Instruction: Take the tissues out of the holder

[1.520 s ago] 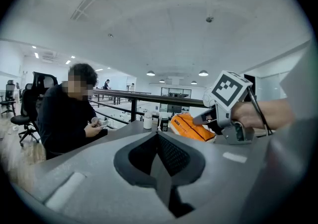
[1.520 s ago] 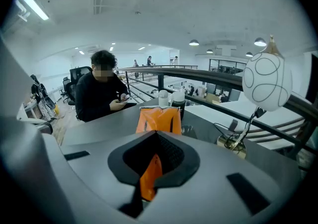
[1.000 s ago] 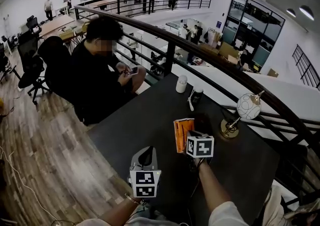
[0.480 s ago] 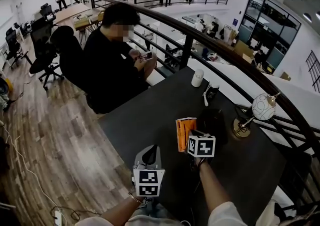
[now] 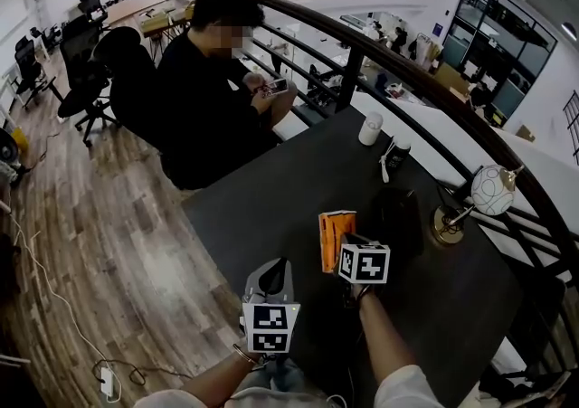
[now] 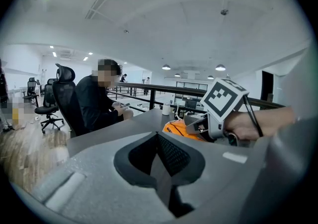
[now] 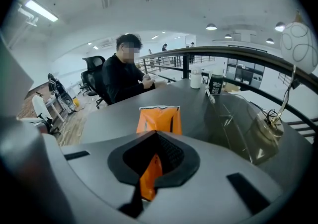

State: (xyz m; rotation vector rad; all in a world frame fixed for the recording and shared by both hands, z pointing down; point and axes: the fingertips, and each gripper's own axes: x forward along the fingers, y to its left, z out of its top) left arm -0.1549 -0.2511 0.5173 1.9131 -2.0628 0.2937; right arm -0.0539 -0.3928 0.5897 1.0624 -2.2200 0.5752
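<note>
I read the grip from the right gripper view. My right gripper [image 7: 156, 141] was clenched on the orange tissue pack [image 7: 159, 118]. Its jaws were pressed together on the pack's near end, and an orange strip showed in the slit between them. The rest of the pack stretched away from the tips toward the far side of the dark table [image 5: 253, 216].

The pack was outside the clear holder [image 7: 238, 123], which stood on the table just to the pack's right. I couldn't tell whether the pack's far end touched the tabletop. In the head view the pack sat just left of and beyond the right gripper, with the holder a little farther off to the right.

My left gripper [image 6: 159, 141] was clamped shut on nothing, with only grey tabletop past its tips. It hovered by the table's near left edge, nearer to me than the pack and well apart from it. From its own view the pack lay ahead and to the right, at the tip of the right gripper.

Right of the holder stood a lamp [image 5: 493, 189] with a white globe on a brass base. Toward the far end of the table stood a white cup [image 5: 370, 128] and a dark can [image 5: 396, 155]. A seated person in black [image 5: 217, 99] held a phone [image 5: 279, 86] just past the table's far left edge.
</note>
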